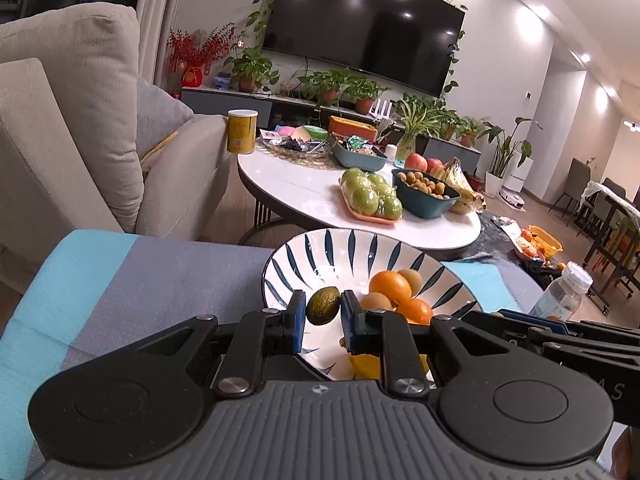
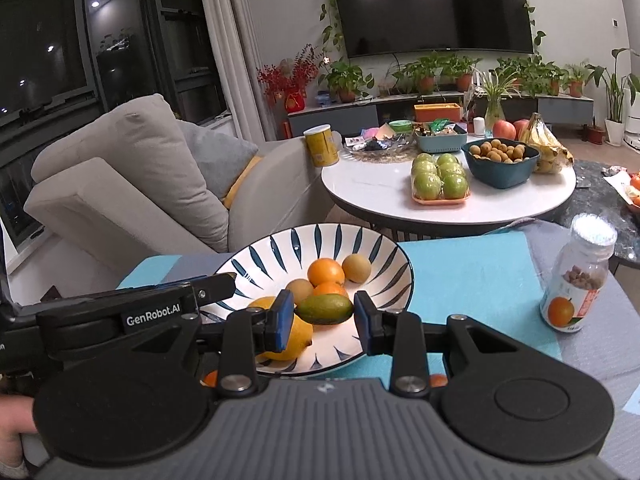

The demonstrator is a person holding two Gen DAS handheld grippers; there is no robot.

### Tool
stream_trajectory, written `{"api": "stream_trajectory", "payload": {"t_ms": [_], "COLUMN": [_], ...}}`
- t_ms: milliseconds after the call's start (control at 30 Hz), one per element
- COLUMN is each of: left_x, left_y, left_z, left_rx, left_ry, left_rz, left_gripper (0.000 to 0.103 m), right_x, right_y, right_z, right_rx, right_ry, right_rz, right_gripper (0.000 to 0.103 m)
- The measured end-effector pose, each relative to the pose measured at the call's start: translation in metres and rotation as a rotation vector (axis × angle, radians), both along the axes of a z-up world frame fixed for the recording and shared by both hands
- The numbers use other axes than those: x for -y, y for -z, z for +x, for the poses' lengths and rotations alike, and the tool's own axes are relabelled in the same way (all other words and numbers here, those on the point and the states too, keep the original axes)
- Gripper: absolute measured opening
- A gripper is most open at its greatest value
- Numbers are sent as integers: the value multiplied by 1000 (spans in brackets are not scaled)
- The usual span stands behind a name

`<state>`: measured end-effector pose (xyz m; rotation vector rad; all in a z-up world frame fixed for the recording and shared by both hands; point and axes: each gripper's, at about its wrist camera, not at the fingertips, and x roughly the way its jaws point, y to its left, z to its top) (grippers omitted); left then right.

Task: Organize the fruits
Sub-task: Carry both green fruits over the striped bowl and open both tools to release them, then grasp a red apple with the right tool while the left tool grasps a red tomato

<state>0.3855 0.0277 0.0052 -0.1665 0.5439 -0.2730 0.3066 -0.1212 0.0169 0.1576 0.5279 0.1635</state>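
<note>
The left wrist view shows the green fruit (image 1: 323,305) end-on, pinched between the blue pads of the left gripper (image 1: 322,312), whose jaws are closed on it. The right wrist view shows the same fruit (image 2: 325,309) lengthwise: it sits in the gap of the right gripper (image 2: 323,316), touching the left pad, but whether the right pad touches it I cannot tell. So I cannot tell whether these jaws grip it. The fruit hangs over the near part of the bowl (image 2: 372,240).

Only the right view shows the lemon (image 2: 294,342) in the bowl at 7 o'clock, the left gripper's body reaching in from 9 o'clock, and the bottle's (image 2: 576,280) orange label. The left view shows the bottle (image 1: 562,294) at 3 o'clock and only a yellow edge of the lemon under its jaws.

Counted in the bowl: two oranges (image 2: 326,272), two brown round fruits (image 2: 356,268), one lemon. One striped bowl, one bottle, both on the blue and grey worktop (image 2: 472,272). Two more orange fruits peek out at the near rim, under the right gripper.

Both grippers point forward at 12 o'clock, roughly level, the left one crossing in front of the right. A bare hand (image 2: 14,420) shows at the right view's 8 o'clock edge.
</note>
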Motion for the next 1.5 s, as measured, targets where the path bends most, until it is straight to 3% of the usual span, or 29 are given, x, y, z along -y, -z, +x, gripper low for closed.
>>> {"api": "stream_trajectory", "payload": {"t_ms": [100, 233, 867, 1033, 1400, 1500], "left_x": [1, -1, -39, -45, -63, -64], "left_y": [1, -4, -51, -48, -11, -3], "left_z": [0, -5, -39, -53, -84, -80], "left_rx": [0, 24, 119, 108, 21, -2], "left_ry": [0, 2, -73, -75, -58, -33], "left_rz": [29, 33, 34, 28, 48, 69], "left_gripper": [20, 31, 37, 39, 46, 46], "right_x": [0, 3, 49, 43, 39, 30], "right_y": [2, 2, -48, -29, 20, 28], "right_z": [2, 0, -36, -37, -34, -34], "right_rx": [-14, -20, 136, 82, -66, -74], "right_ry": [-4, 12, 156, 131, 137, 135], "right_rz": [15, 23, -38, -99, -29, -55], "right_gripper": [61, 61, 62, 62, 62, 62]}}
